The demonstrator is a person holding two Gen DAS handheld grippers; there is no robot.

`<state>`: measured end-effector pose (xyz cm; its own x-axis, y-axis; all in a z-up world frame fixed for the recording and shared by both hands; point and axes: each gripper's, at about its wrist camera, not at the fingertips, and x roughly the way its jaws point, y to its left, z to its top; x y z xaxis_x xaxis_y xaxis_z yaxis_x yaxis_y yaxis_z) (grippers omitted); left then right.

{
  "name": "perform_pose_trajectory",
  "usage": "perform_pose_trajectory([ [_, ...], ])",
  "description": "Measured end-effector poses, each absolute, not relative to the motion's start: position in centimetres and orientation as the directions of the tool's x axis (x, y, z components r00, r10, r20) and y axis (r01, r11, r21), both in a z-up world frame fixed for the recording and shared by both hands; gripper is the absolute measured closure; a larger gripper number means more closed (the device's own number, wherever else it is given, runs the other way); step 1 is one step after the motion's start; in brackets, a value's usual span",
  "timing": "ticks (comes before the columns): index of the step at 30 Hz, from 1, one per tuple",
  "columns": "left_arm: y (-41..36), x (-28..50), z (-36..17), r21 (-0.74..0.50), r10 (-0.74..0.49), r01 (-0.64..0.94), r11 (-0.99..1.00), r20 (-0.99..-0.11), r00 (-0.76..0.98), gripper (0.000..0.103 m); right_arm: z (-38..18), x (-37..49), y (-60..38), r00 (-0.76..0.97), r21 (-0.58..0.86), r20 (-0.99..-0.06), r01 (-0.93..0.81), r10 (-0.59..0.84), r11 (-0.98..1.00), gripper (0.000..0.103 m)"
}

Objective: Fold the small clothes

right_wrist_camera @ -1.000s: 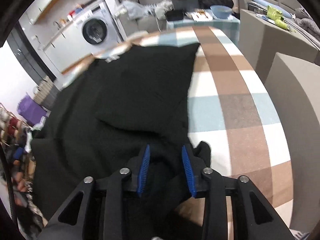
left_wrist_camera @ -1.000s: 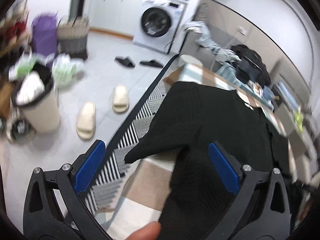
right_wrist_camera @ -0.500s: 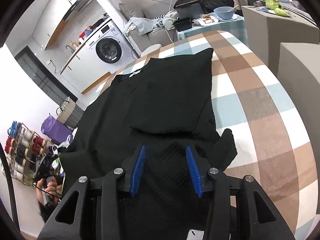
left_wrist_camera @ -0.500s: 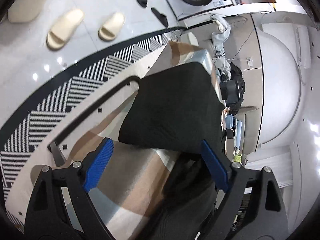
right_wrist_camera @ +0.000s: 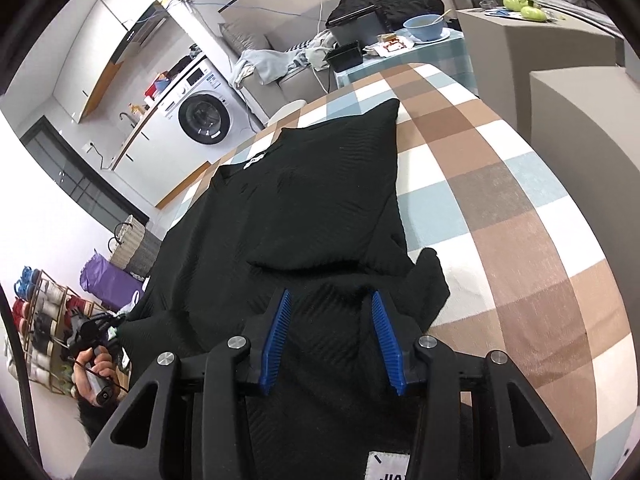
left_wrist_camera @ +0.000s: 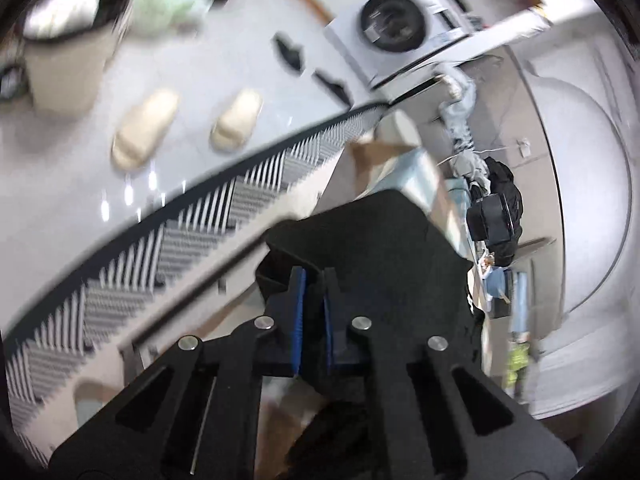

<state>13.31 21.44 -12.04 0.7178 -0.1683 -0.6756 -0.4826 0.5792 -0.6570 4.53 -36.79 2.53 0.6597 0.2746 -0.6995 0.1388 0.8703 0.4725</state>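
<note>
A black knit garment (right_wrist_camera: 304,200) lies spread on a table with a brown, blue and white checked cloth (right_wrist_camera: 520,208). One sleeve is folded in over the body. In the right wrist view my right gripper (right_wrist_camera: 330,300) is open just above the garment's near part, blue pads on either side of a ridge of fabric. A white label (right_wrist_camera: 386,466) shows at the bottom. In the left wrist view my left gripper (left_wrist_camera: 312,276) is shut on the edge of the black garment (left_wrist_camera: 372,248) at the table's side.
A black and white striped rug (left_wrist_camera: 168,264) and pale slippers (left_wrist_camera: 144,130) lie on the floor left of the table. A washing machine (right_wrist_camera: 202,114) stands at the back. A side table holds a blue bowl (right_wrist_camera: 426,26) and black boxes. A grey block (right_wrist_camera: 584,112) stands to the right.
My left gripper has closed from wide open onto the garment's edge. My right gripper has opened wider and let go of the fabric it held.
</note>
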Motion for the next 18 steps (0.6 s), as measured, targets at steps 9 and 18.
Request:
perform_pose_trajectory([
  [9,5.1,17.3,2.2,-0.425,-0.297,0.070,0.903,-0.498,0.815,0.098,2.7,3.5,-37.8,0.669,0.479,-0.694,0.152,0.267,0.865,0.060],
  [18,-2.8,17.1,0.3,-0.405,-0.442,0.228,0.885,-0.584,0.681,0.035,2.6,2.7,-39.1,0.670,0.449,-0.707,0.180,0.225,0.875,0.055],
])
